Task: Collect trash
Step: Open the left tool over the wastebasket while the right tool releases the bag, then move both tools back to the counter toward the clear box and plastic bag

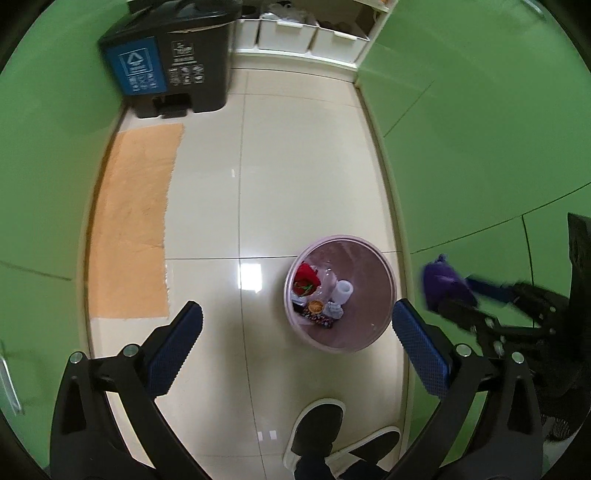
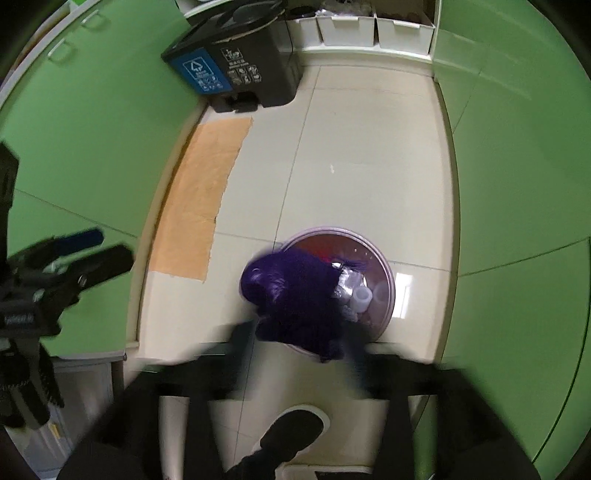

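A round pink bin [image 1: 373, 254] stands on the tiled floor and holds a red wrapper [image 1: 306, 280], a white cup [image 1: 343, 291] and other scraps. My left gripper [image 1: 299, 347] hangs above the floor just left of the bin, its blue pads wide open and empty. My right gripper [image 2: 299, 343] is blurred, its fingers spread. A purple fluffy thing [image 2: 295, 295] lies between and ahead of its tips, over the bin's [image 2: 384, 266] near left rim. In the left wrist view the purple thing [image 1: 443, 280] sits at the right gripper's [image 1: 458, 295] tips.
A black and blue recycling bin [image 1: 166, 70] stands at the far left by an orange mat [image 1: 133, 221]. White drawers [image 1: 306, 33] close the far end. Green cabinet fronts [image 1: 498, 147] line both sides. A person's black shoe [image 1: 317, 428] is below the grippers.
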### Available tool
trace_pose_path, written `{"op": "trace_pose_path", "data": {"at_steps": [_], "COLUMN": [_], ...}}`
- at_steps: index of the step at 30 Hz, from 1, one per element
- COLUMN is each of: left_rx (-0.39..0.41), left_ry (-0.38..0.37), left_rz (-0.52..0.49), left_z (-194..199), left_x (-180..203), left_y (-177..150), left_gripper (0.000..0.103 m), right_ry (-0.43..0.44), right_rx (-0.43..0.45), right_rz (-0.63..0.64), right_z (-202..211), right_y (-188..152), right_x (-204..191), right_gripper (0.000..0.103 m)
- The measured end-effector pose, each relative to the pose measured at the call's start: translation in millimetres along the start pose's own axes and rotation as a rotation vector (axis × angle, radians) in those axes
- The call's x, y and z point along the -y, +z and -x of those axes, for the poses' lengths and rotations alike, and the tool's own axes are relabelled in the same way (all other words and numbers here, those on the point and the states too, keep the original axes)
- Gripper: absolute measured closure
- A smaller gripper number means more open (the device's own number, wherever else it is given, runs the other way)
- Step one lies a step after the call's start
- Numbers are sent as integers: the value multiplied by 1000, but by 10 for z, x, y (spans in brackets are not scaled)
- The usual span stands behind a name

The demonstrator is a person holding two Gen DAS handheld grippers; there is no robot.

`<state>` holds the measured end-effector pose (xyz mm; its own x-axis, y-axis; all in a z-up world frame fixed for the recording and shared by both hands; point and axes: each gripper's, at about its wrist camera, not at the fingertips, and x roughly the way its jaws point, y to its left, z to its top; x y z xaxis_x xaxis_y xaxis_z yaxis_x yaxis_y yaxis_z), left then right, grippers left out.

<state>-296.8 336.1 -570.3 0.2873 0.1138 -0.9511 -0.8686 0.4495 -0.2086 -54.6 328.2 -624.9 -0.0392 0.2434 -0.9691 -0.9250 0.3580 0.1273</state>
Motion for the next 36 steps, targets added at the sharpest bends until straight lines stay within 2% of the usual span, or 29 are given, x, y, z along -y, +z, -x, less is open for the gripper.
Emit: {"op": "trace_pose_path", "data": {"at_steps": [1, 6, 13, 21, 26, 31, 36], "left_rx": [1, 0, 34, 143, 220, 296, 315], "left_ry": [6, 5, -20, -35, -75, -135, -221], "left_rz": [-1, -6, -49, -170, -252, -332, -456], "left_z": [41, 339, 1182, 2641, 3567, 4206, 4478], "left_x": [-5, 71, 440, 1153, 1703, 2307, 2992], "left_y": [-18, -32, 113, 439, 593, 672, 692], "left_gripper": [3, 3, 3, 3, 3, 3, 3], "right_ry": [-4, -19, -21, -18, -48, -144, -246], "right_rx": [13, -12, 34, 179, 298, 437, 524], "right_rz": [5, -26, -73, -130, -171, -253, -385], "right_z": [56, 329, 1285, 2892, 4068, 5154, 5824], "right_y": [6, 35, 47, 63, -74, -431, -989], "right_x": [-17, -49, -156, -253, -164, 124, 571], "right_gripper": [8, 8, 8, 8, 8, 6, 6]}}
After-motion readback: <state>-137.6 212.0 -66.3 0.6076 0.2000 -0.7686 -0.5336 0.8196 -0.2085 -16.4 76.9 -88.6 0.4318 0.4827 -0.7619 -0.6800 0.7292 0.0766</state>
